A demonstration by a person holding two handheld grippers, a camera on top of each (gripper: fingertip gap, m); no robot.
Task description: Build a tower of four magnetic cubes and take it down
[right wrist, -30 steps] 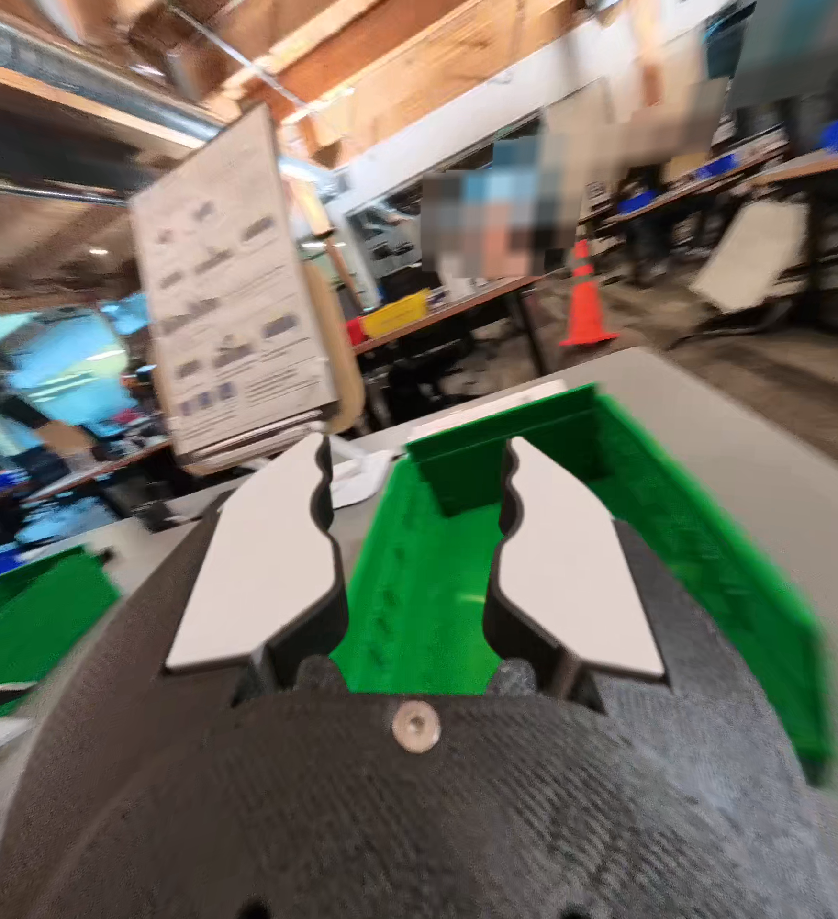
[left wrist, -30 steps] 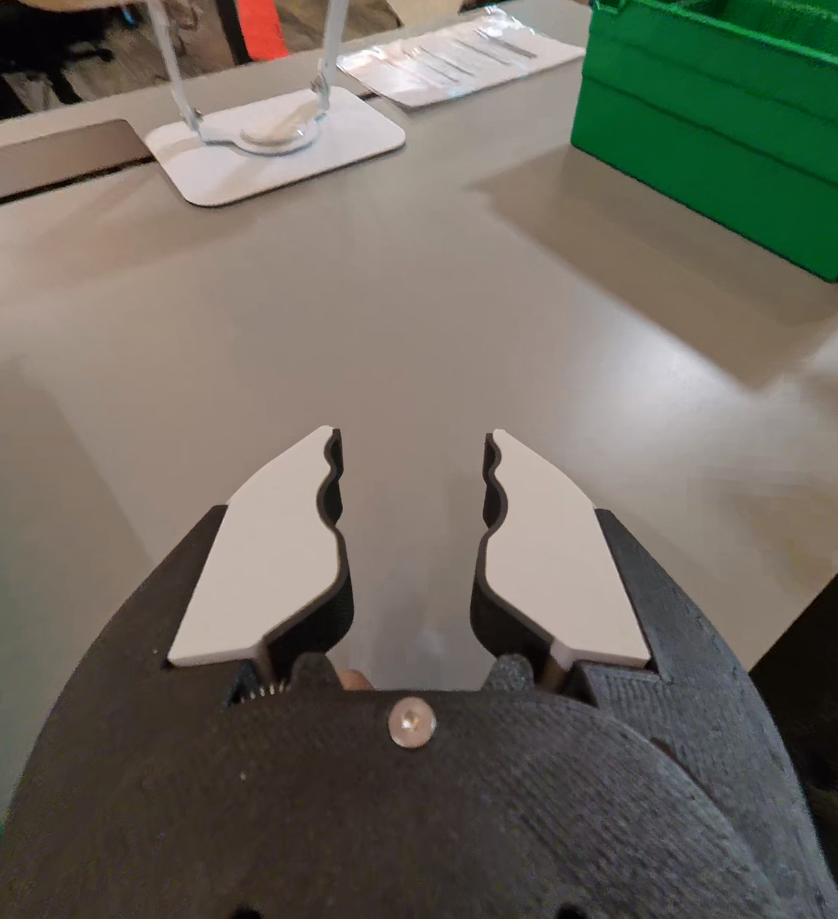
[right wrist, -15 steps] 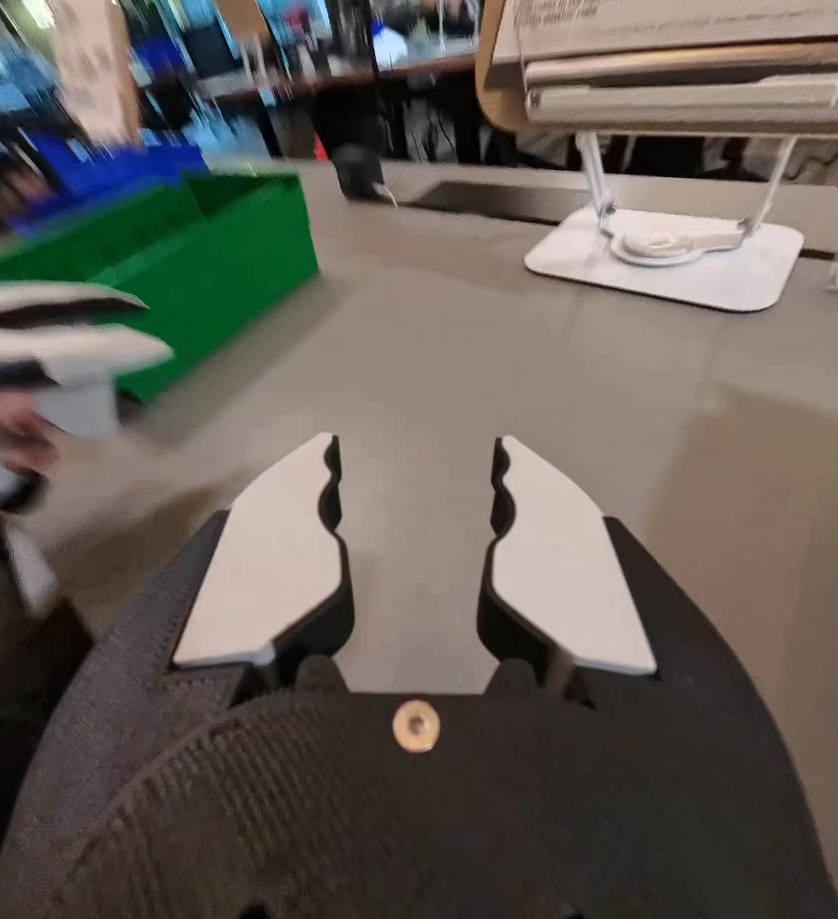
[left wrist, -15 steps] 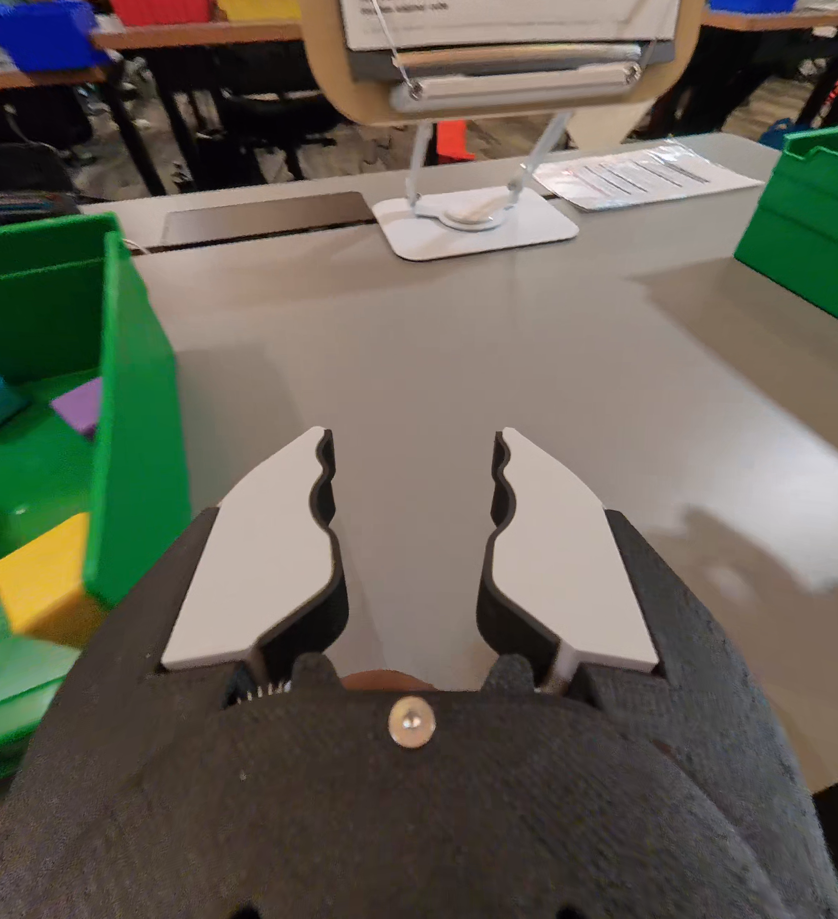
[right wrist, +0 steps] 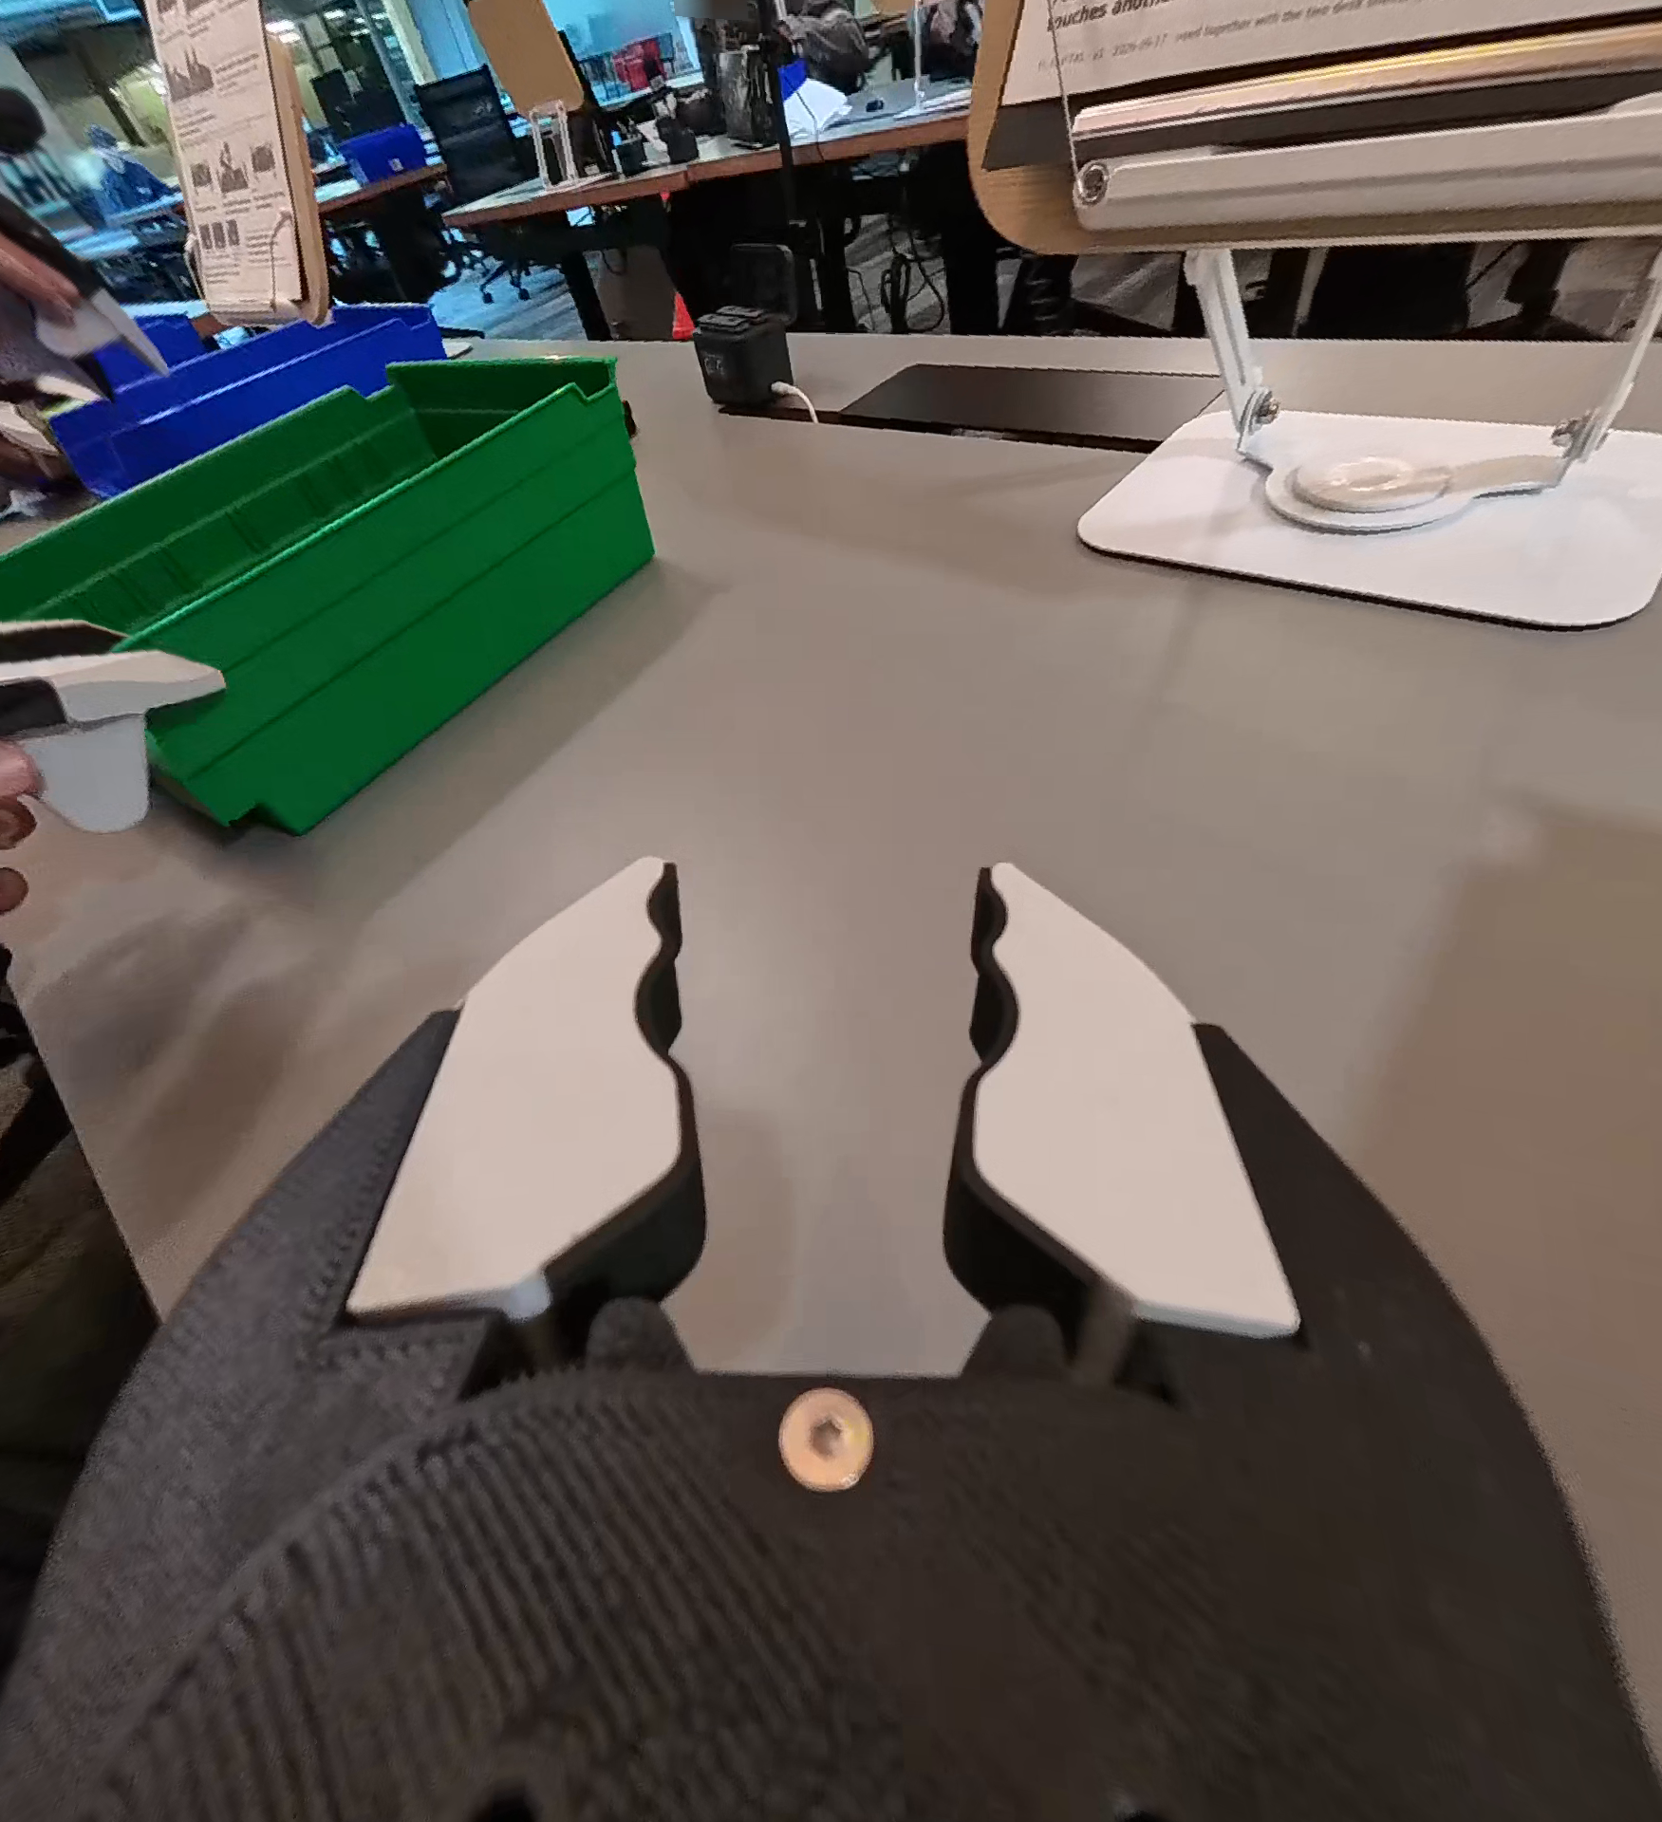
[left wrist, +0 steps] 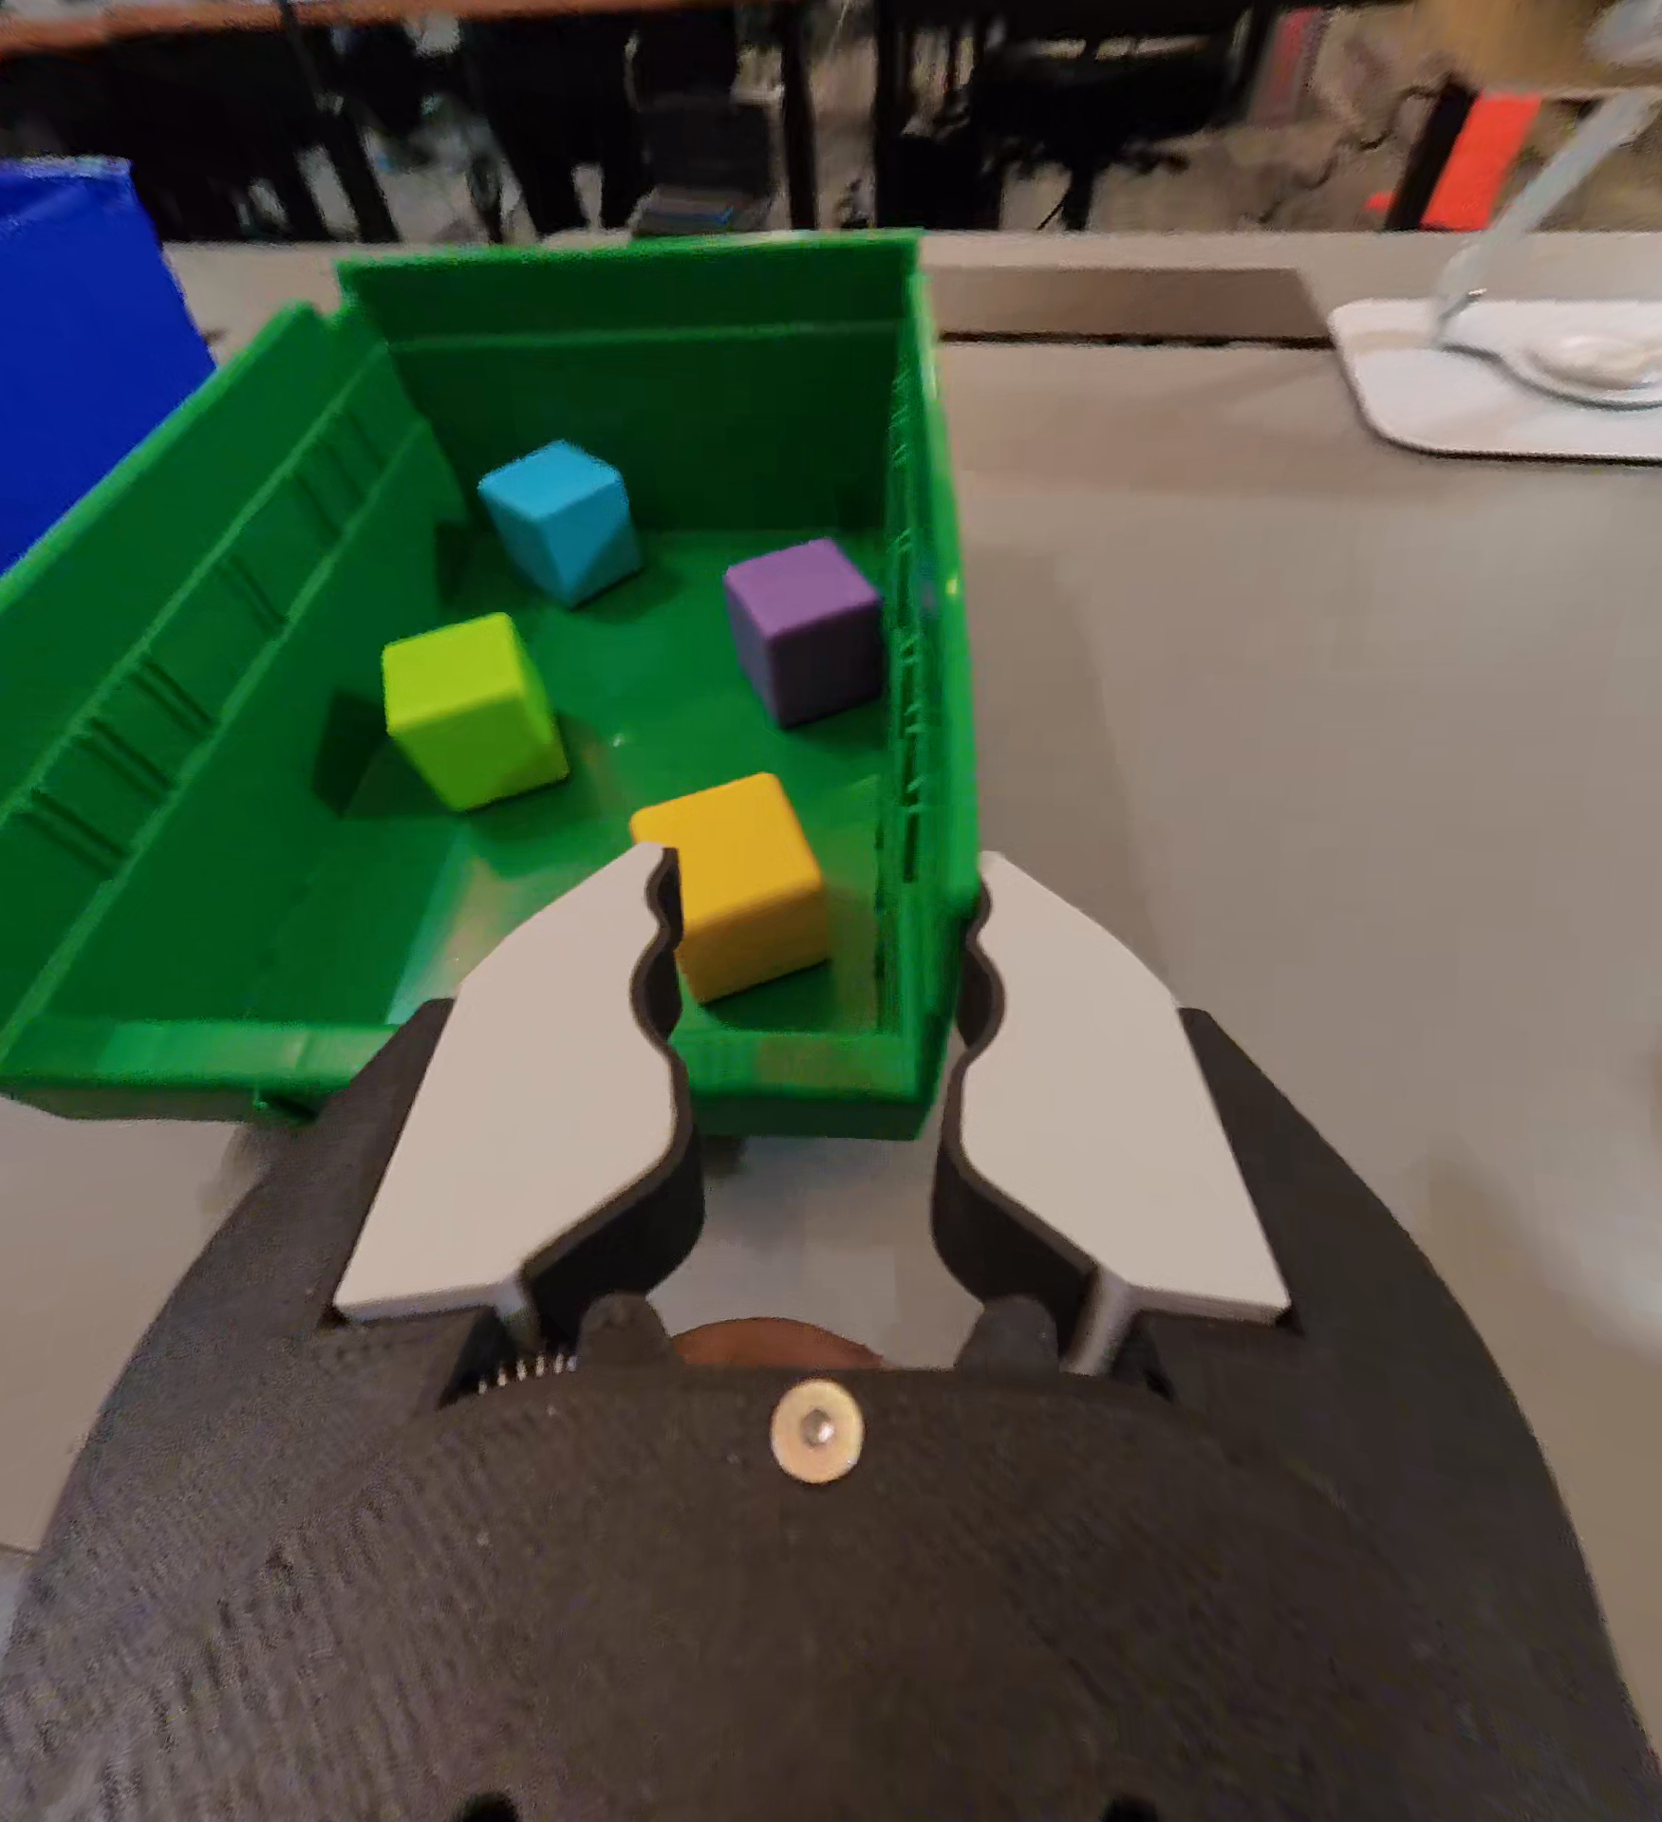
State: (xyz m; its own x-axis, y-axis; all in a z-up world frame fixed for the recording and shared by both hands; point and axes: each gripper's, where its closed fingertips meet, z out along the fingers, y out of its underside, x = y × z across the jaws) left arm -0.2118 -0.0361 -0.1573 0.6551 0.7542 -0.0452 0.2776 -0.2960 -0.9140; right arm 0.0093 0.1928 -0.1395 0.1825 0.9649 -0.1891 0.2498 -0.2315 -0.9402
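Far left there's a blue bin, then a green bin with four cubes in it: lime, cyan, yellow and purple. Left gripper hangs over the bin's near right corner, fingers wide and empty, yellow cube showing right between the tips. Right gripper is over bare table, also wide and empty, green bin well off to its left, white stand off to the right.

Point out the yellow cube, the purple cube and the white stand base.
yellow cube (left wrist: pixel 743 868), left wrist view, top face.
purple cube (left wrist: pixel 800 592), left wrist view, top face.
white stand base (right wrist: pixel 1201 532), right wrist view, bare front-left plate.
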